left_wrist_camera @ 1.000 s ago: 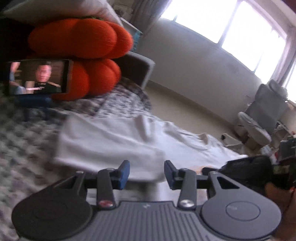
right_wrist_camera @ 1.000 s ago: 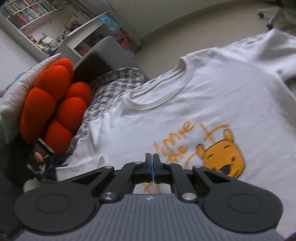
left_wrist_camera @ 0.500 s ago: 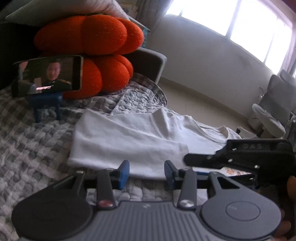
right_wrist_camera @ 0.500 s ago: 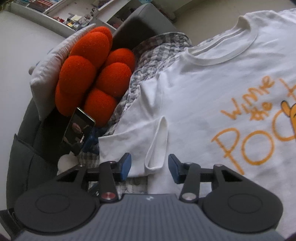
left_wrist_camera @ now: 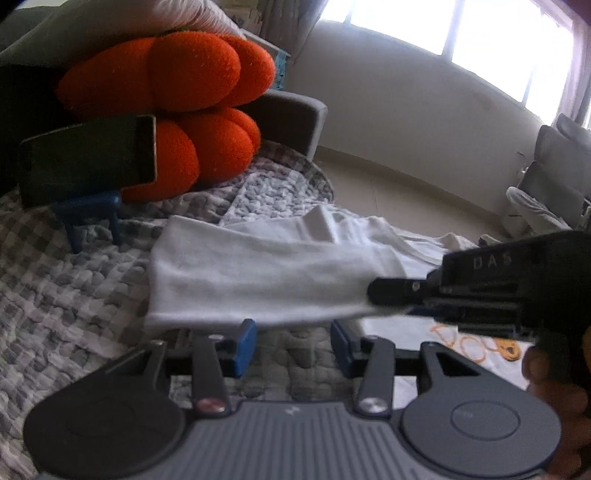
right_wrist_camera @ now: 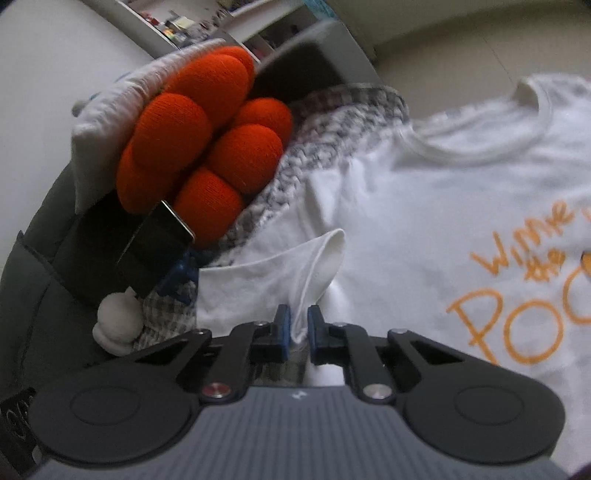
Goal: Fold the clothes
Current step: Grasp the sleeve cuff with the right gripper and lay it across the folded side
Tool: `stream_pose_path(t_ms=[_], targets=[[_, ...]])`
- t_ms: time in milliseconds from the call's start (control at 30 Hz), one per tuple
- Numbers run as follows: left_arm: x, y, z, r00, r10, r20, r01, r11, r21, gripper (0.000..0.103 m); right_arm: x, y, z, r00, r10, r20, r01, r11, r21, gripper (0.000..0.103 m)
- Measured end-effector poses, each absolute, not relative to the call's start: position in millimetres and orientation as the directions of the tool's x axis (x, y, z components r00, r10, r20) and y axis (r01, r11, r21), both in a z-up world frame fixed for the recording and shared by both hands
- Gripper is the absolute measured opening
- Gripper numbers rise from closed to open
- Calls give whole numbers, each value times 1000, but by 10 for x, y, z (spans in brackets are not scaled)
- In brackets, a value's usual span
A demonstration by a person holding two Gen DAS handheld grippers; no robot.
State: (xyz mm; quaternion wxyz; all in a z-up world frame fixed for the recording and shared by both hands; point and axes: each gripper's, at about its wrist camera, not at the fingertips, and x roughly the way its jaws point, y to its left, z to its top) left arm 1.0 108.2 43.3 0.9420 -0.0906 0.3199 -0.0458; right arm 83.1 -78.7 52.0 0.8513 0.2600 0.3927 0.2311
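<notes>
A white T-shirt [right_wrist_camera: 424, 221] with orange lettering lies face up on a grey checked blanket [left_wrist_camera: 74, 295]. My right gripper [right_wrist_camera: 298, 325] is closing its blue pads on a fold of the shirt's sleeve [right_wrist_camera: 314, 266], and the cloth is pinched between them. In the left wrist view the sleeve [left_wrist_camera: 258, 273] hangs lifted off the blanket, stretched toward the right gripper [left_wrist_camera: 373, 299], which comes in from the right. My left gripper [left_wrist_camera: 291, 347] hovers just in front of the sleeve's near edge. Its jaws are opening a little and hold nothing.
An orange bubble cushion [left_wrist_camera: 177, 110] leans on the grey sofa arm [left_wrist_camera: 291, 122]. A dark phone [left_wrist_camera: 88, 155] stands on a blue holder [left_wrist_camera: 92, 218] in front of it. Bare floor and a grey chair [left_wrist_camera: 554, 184] lie beyond; shelves [right_wrist_camera: 221, 22] stand behind the sofa.
The right gripper opened, swung left from the shirt's print to the sleeve and closed on it. The sleeve is now lifted and drawn rightward. The phone screen has gone dark.
</notes>
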Motion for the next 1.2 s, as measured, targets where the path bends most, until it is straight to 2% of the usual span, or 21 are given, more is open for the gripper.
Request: stream_pose_path(t_ms=[300, 467, 700, 967, 1200], targets=[[93, 714, 451, 783, -234, -576, 165, 972, -170, 50, 806, -1257, 924, 755, 504, -419, -196, 783, 590, 11], [392, 528, 363, 764, -261, -590, 207, 965, -159, 50, 822, -1537, 973, 797, 458, -393, -152, 783, 604, 11], [615, 456, 221, 755, -236, -612, 204, 971, -124, 50, 842, -1757, 956, 822, 417, -389, -103, 780, 618, 11], [650, 426, 183, 756, -215, -619, 186, 976, -112, 50, 893, -1914, 853, 829, 332, -451, -29, 830, 557, 11], [655, 435, 180, 756, -209, -620, 174, 978, -118, 48, 896, -2193, 827, 847, 279, -453, 27, 828, 560, 11]])
